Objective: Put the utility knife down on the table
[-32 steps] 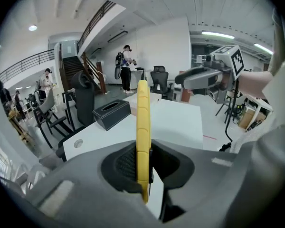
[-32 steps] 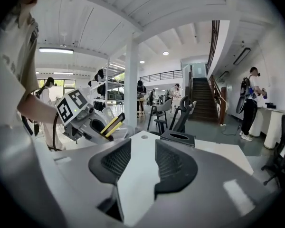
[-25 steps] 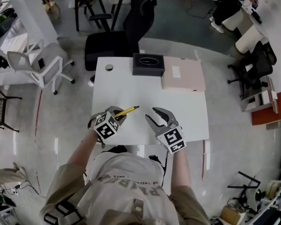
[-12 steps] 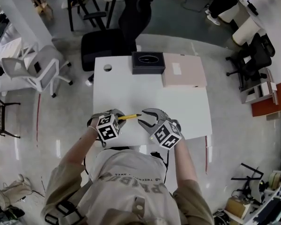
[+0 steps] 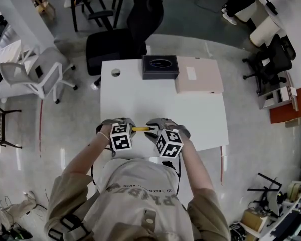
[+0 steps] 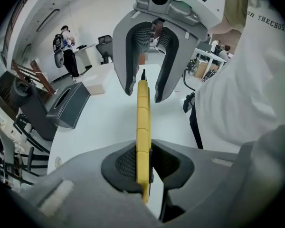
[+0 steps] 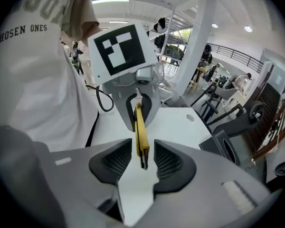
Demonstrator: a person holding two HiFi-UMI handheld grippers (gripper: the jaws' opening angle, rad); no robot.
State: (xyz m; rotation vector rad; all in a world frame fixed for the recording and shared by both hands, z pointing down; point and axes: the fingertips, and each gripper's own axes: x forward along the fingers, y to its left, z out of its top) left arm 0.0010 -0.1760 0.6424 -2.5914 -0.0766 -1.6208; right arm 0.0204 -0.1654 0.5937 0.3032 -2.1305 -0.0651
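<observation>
A yellow utility knife point(image 5: 140, 128) hangs level just above the near edge of the white table point(image 5: 190, 109). My left gripper point(image 5: 131, 128) is shut on one end of it; in the left gripper view the yellow handle point(image 6: 142, 122) runs straight out from between the pads. My right gripper point(image 5: 150, 130) faces the left one. Its jaws are closing around the knife's free end point(image 7: 140, 137), with a gap still showing on both sides. The right gripper point(image 6: 145, 95) also shows in the left gripper view, straddling the knife's tip.
A black tissue box point(image 5: 160, 67) and a flat pinkish box point(image 5: 198, 81) lie at the table's far edge. A black office chair point(image 5: 115, 46) stands behind the table and a white chair point(image 5: 32, 72) to the left. The person's torso is close against the near edge.
Both grippers have sunk toward the table's near edge and drawn together. The right gripper swung left until its jaws came around the knife's free end. The knife turned from slanted to level.
</observation>
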